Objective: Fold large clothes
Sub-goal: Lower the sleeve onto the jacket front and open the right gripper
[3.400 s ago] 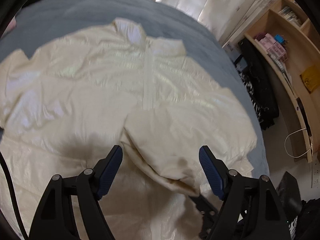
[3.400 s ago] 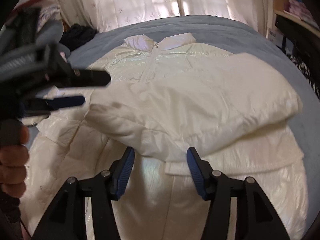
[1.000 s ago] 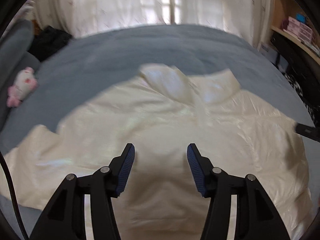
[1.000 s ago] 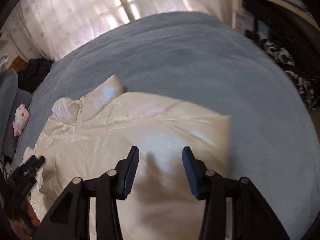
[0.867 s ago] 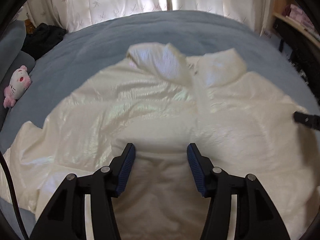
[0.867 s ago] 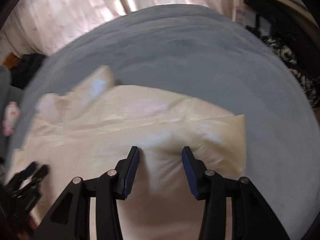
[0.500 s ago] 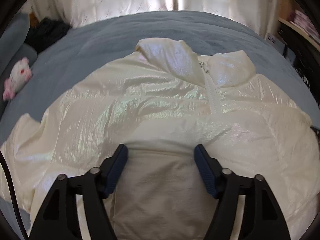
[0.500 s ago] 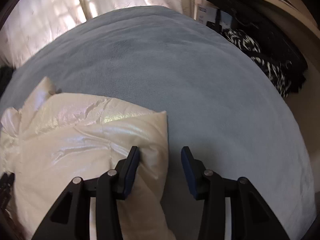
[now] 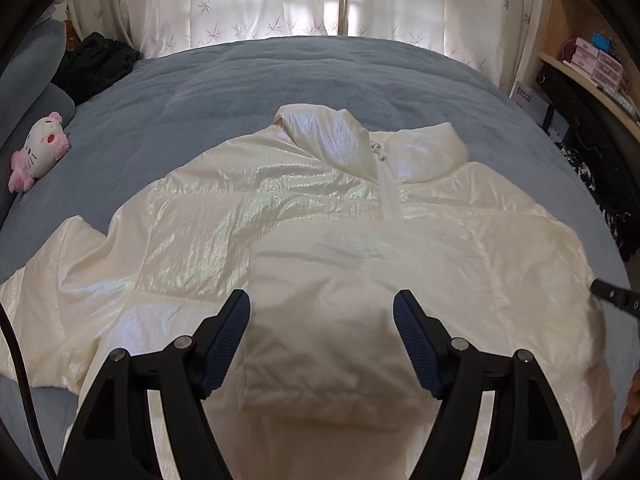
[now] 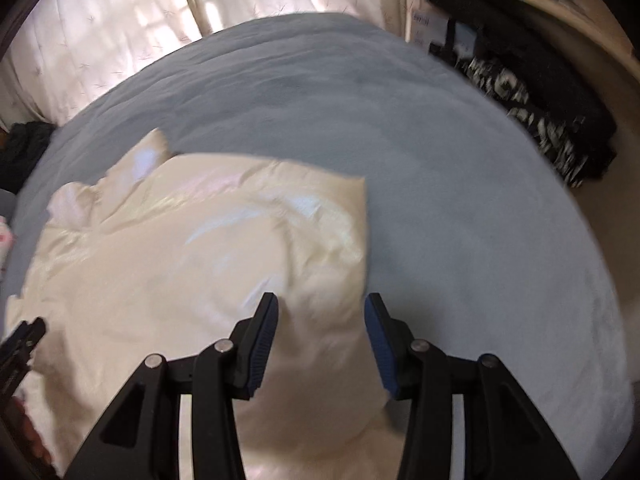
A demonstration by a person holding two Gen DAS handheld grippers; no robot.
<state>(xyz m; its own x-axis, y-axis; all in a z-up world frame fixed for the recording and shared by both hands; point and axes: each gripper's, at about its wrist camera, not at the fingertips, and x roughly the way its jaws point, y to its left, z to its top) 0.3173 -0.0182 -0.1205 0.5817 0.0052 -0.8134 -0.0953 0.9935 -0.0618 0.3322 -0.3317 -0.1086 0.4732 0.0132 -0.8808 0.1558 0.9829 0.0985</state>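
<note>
A cream jacket (image 9: pixel 320 216) lies mid-bed (image 9: pixel 280 76), one sleeve (image 9: pixel 340 320) already folded across its front, the other still spread. Left tongs (image 9: pixel 322 322), just widened, and right tongs (image 10: pixel 322 334) hover apart, holding nothing.

The left gripper (image 9: pixel 322 334) hung tilted down over the cream jacket (image 9: pixel 280 216), its jaws having just been opening and now wide apart with nothing pinched. The right gripper (image 10: pixel 322 330) pointed down at the jacket's right edge, jaws parted narrower, gripping nothing.
</note>
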